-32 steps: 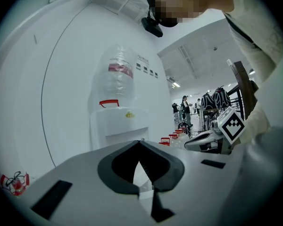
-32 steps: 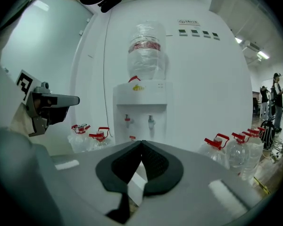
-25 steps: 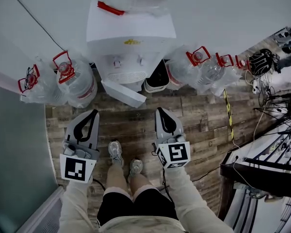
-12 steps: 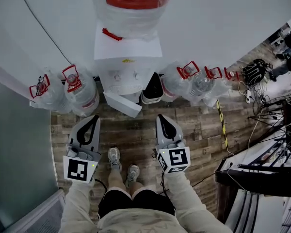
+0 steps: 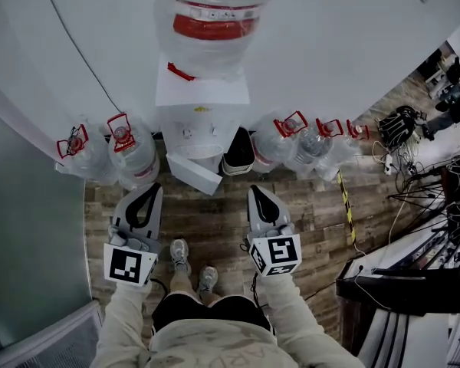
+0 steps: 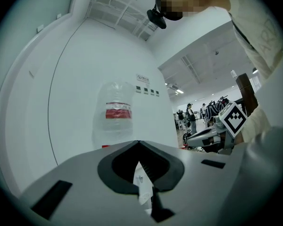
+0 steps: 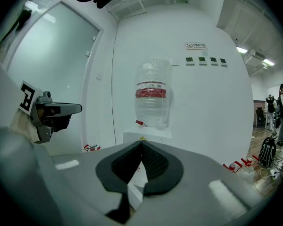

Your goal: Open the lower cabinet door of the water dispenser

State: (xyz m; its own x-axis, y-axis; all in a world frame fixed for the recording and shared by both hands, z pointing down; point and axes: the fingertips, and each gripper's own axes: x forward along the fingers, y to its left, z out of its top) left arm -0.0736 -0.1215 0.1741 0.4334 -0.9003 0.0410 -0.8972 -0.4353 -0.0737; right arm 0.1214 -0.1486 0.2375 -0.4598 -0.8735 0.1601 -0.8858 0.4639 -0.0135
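Scene: seen from above, a person stands on a wooden floor [image 5: 215,213], facing a white wall and holding one tool in each hand.
Water dispenser: a white water dispenser [image 5: 202,102] stands against the far wall, with a large clear bottle [image 5: 215,18] upside down on top.
Cabinet door: the lower cabinet door [image 5: 192,173] stands swung out from the foot of the dispenser, its free edge angled toward the near right.
Left tool: the left tool [image 5: 150,187] is held about level on the near left, well apart from the door. Its jaws are pressed together and hold nothing.
Right tool: the right tool [image 5: 258,190] sits on the near right, also well apart from the door. Its jaws are pressed together and empty.
Just changed: both tools have lifted together and now point at the bottle and upper body, not at the door.
Against the earlier frames: the dispenser looks smaller and farther, and the whole bottle now shows where only its base did. The door keeps the same open angle.
Meaning for the task: the door is already open and neither tool touches it, so the person seems to be standing up and away, with the job likely done.
Around: spare water jugs [image 5: 130,156] stand on both sides of the dispenser.
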